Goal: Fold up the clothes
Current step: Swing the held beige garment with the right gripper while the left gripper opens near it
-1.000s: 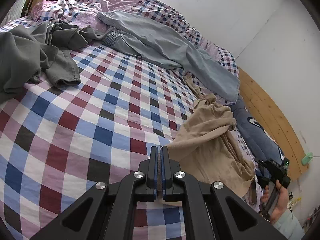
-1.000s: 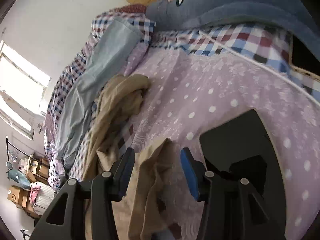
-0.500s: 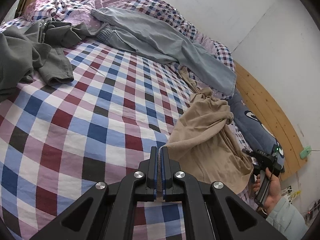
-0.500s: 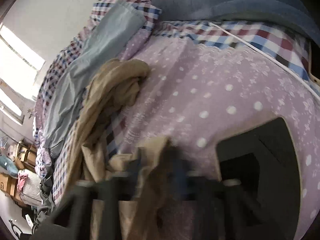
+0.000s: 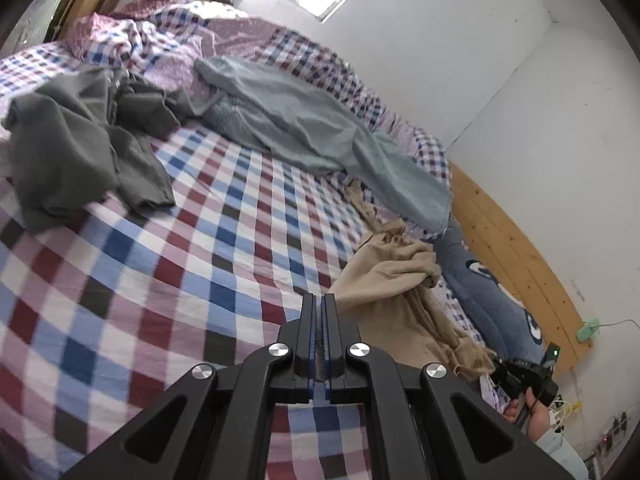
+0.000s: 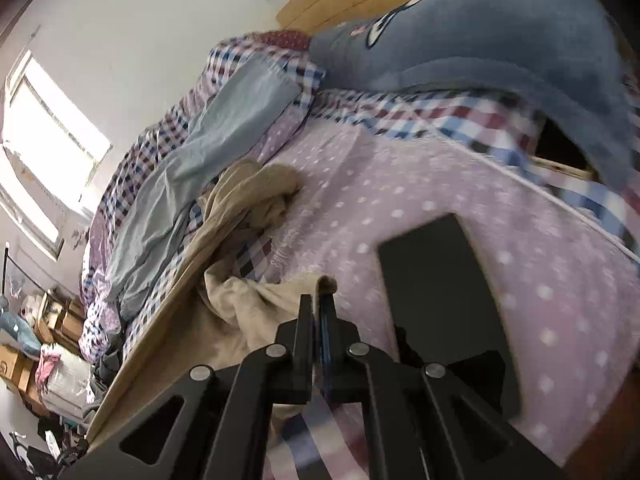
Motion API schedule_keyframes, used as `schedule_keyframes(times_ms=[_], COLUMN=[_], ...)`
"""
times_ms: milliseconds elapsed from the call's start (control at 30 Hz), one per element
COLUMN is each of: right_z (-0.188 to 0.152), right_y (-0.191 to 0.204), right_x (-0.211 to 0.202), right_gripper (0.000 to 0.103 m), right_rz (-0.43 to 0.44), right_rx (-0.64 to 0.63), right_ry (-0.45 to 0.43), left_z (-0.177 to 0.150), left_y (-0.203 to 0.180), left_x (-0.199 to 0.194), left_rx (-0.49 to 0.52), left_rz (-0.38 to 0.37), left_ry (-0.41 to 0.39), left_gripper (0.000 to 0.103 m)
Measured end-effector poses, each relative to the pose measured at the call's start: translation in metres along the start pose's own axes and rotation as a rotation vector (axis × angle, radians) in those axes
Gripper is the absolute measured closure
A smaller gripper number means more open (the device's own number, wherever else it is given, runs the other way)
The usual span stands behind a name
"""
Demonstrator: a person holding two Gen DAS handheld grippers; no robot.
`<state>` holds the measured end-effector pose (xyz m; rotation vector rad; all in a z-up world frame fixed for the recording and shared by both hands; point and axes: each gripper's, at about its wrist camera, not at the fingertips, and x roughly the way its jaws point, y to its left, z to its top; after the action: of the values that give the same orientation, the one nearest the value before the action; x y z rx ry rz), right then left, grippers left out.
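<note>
Left gripper (image 5: 319, 312) has its jaws pressed together at the near edge of the bed; a thin strip of cloth seems pinched between the blue pads, and the tan garment (image 5: 384, 292) begins right at the tips, so it likely holds that garment's near-left edge, though the nip itself is hard to make out. Right gripper (image 6: 318, 312) is also closed, clamped on a tan hem fold that pokes up just past its tips.

Key relation: the tan garment runs from the left gripper rightward and away, long axis roughly diagonal toward the wooden headboard (image 5: 516, 256), bunched and knotted-looking at its far end. In the left view the right gripper sits at the garment's near-right end, so each tool is at one end of the near edge. Both look equally engaged; neither is clearly nearer.

Tan cloth is thin, soft, heavily wrinkled, not flat, not folded. Checked bedsheet (image 5: 168, 280) is smooth, red-blue-white. Grey garment (image 5: 76, 152) is crumpled far left; pale blue trousers (image 5: 304, 132) are sprawled along the far side. A dark flat rectangle (image 6: 436, 280) lies on the dotted lilac cover (image 6: 400, 184) right of the right gripper.
</note>
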<state>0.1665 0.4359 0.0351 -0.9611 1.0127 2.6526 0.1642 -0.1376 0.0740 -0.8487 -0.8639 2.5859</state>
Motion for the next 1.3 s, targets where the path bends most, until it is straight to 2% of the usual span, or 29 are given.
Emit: schedule_keyframes(times_ms=[267, 367, 567, 667, 733, 900, 1067, 1167, 1267, 1300], right_z=[-0.027, -0.036, -0.063, -0.069, -0.07, -0.067, -0.065, -0.064, -0.064, -0.061], right_y=[-0.008, -0.006, 0.007, 0.006, 0.002, -0.016, -0.018, -0.011, 0.004, 0.01], right_x=[-0.063, -0.078, -0.115, -0.124, -0.125, -0.103, -0.11, -0.111, -0.108, -0.1], right_gripper=[0.102, 0.102, 0.102, 0.102, 0.102, 0.098, 0.097, 0.092, 0.079, 0.07], right_rz=[-0.001, 0.01, 0.03, 0.004, -0.051, -0.114, -0.171, -0.156, -0.114, -0.096], right_rx=[-0.024, -0.039, -0.115, -0.121, -0.132, -0.097, -0.095, -0.106, -0.144, -0.147], right_ry=[-0.051, -0.044, -0.017, 0.005, 0.031, 0.168, 0.125, 0.095, 0.065, 0.065], left_z=[0.002, 0.001, -0.012, -0.017, -0.021, -0.03, -0.033, -0.034, -0.035, -0.035], left_y=[0.016, 0.022, 0.025, 0.019, 0.018, 0.022, 0.024, 0.028, 0.037, 0.04], left_x=[-0.069, -0.092, -0.116, -0.127, -0.135, -0.149, -0.141, -0.139, -0.141, -0.142], left_rx=[-0.044, -0.06, -0.051, -0.032, -0.03, -0.051, -0.052, -0.068, -0.11, -0.122], left_rz=[0.011, 0.017, 0.024, 0.023, 0.02, 0.013, 0.052, 0.1, 0.123, 0.13], left_ry=[-0.137, -0.177, -0.18, -0.197, -0.207, -0.203, -0.169, -0.158, -0.168, -0.167], left_gripper=[0.103, 0.103, 0.103, 0.103, 0.103, 0.103, 0.103, 0.103, 0.103, 0.097])
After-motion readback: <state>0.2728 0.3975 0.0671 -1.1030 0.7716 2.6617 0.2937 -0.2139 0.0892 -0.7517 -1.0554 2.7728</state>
